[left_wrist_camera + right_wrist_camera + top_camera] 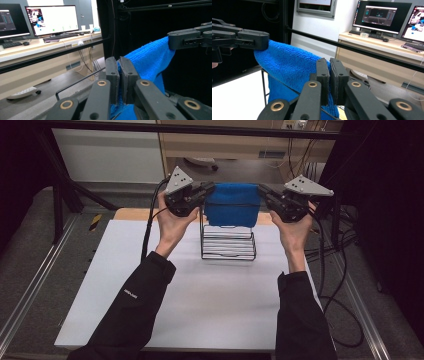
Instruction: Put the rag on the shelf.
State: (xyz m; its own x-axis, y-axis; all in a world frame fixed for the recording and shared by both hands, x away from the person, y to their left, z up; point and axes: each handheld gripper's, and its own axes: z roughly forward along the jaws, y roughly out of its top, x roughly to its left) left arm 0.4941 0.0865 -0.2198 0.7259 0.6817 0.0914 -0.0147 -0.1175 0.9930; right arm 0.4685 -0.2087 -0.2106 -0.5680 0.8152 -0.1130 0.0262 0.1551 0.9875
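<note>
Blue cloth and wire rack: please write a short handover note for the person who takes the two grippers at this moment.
Left gripper: shut on the left top corner of the blue cloth.
Right gripper: shut on the right top corner of the cloth.
Cloth: held stretched between both grippers, above the black wire rack at the far side of the white table; its lower part hangs in front of the rack's top bar.
Done: cloth picked up and spread.
Left, as it seems: lower the cloth over the rack's top bar, then open both grippers.
</note>
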